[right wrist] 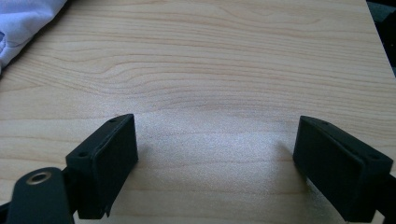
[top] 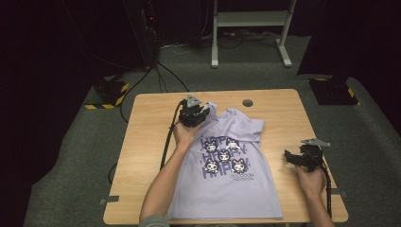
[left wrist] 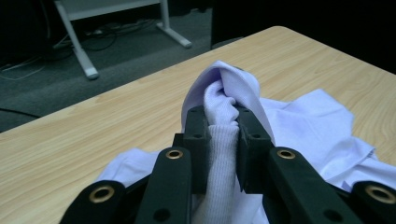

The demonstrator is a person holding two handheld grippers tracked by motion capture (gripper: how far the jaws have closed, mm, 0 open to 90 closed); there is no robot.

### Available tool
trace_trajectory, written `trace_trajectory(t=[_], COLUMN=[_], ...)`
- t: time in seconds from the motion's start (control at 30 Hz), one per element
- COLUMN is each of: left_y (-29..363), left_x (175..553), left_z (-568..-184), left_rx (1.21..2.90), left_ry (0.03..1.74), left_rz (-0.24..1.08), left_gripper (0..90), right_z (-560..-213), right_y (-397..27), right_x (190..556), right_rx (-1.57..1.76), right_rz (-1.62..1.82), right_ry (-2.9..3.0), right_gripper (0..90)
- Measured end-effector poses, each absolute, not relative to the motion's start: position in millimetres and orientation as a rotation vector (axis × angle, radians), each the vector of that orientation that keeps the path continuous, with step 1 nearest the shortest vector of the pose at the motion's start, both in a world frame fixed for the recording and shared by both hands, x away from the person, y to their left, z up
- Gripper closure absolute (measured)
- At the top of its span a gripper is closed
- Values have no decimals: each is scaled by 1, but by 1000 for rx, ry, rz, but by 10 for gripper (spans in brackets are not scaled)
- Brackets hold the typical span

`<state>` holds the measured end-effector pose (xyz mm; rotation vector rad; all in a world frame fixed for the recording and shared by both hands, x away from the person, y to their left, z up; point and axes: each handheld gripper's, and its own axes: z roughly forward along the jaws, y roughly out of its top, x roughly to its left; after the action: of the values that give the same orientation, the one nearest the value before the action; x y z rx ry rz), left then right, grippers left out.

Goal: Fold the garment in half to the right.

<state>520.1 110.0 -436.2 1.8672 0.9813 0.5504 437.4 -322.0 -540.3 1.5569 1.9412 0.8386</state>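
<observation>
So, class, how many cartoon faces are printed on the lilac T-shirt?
5: two in the upper row, one in the middle, two below. Folds may hide more.

A lilac T-shirt (top: 227, 182) with a dark purple, seemingly cartoon-figure print lies on a light wood-grain table (top: 151, 137).

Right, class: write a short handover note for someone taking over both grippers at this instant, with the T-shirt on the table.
Left gripper: shut on a bunched fold of the lilac T-shirt, near its far left shoulder.
Right gripper: open, holding nothing, over bare table to the right of the shirt.
Shirt: lies print side up on the wooden table, hem toward the person, the far left part pulled inward and crumpled.
Done: one fold gripped on the left.
Left: probably finish that fold, then bring the right gripper in for the other side.
</observation>
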Motion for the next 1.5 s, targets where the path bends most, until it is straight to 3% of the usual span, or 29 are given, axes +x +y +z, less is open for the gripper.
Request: trace_trajectory(t=[0.8,1.5], left_y=[81,67], left_x=[531,542], left_z=[-465,-498], left_rx=[1918,1997], left_ry=[934,1010], left_rz=[451,377], left_gripper=[777,751], right_z=[-540,-540], right_y=[-322,-322], right_x=[437,437], right_rx=[1557,1557], right_rz=[839,839], right_ry=[1941,1941], right_gripper=[134,134])
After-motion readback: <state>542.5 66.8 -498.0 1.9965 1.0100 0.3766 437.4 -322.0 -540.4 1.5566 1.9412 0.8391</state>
